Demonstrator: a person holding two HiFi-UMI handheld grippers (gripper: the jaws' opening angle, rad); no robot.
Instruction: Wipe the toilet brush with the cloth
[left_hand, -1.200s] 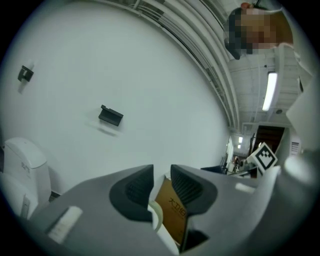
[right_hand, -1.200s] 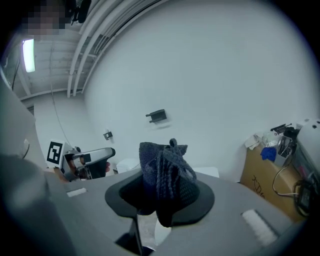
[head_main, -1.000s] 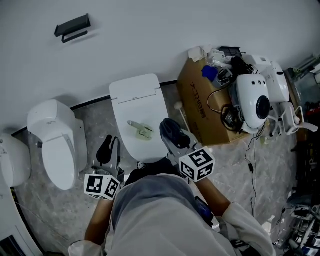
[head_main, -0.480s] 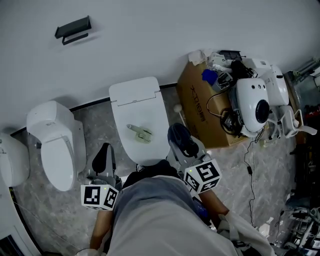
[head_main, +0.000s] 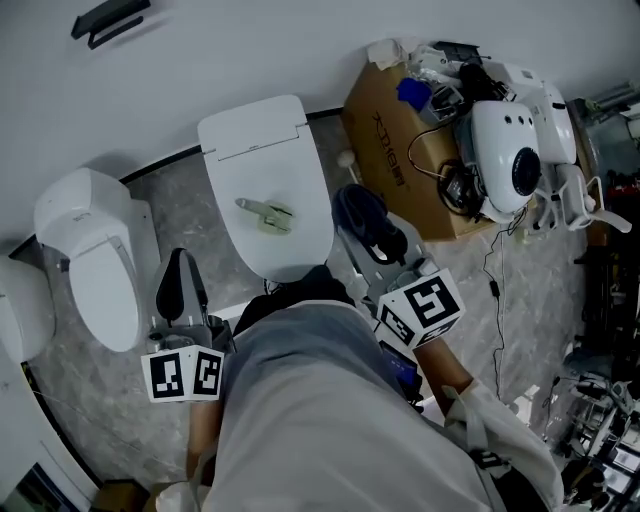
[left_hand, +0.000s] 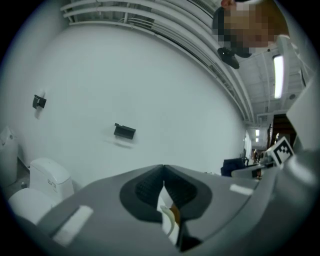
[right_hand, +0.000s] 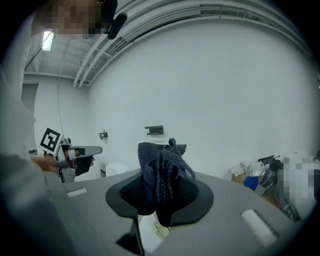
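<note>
A pale green brush (head_main: 264, 213) lies on the closed lid of the middle toilet (head_main: 262, 150) in the head view. My right gripper (head_main: 366, 226) hovers just right of that lid, shut on a bunched dark blue-grey cloth (head_main: 358, 212). In the right gripper view the cloth (right_hand: 162, 167) sticks up out of the shut jaws of the right gripper (right_hand: 159, 195), which faces the wall. My left gripper (head_main: 178, 272) is left of the toilet with its jaws shut and nothing between them. In its own view the left gripper (left_hand: 163, 172) also faces the bare wall.
A second toilet (head_main: 92, 262) stands at the left and a third (head_main: 14, 312) at the frame's edge. Right of the middle toilet is a cardboard box (head_main: 392, 165) piled with white devices (head_main: 512, 165) and cables. A black holder (head_main: 108, 20) hangs on the wall.
Both grippers have drawn apart, away from the toilet lid: the right one, still holding the cloth, went right and the left one went left. The head view shifted.
</note>
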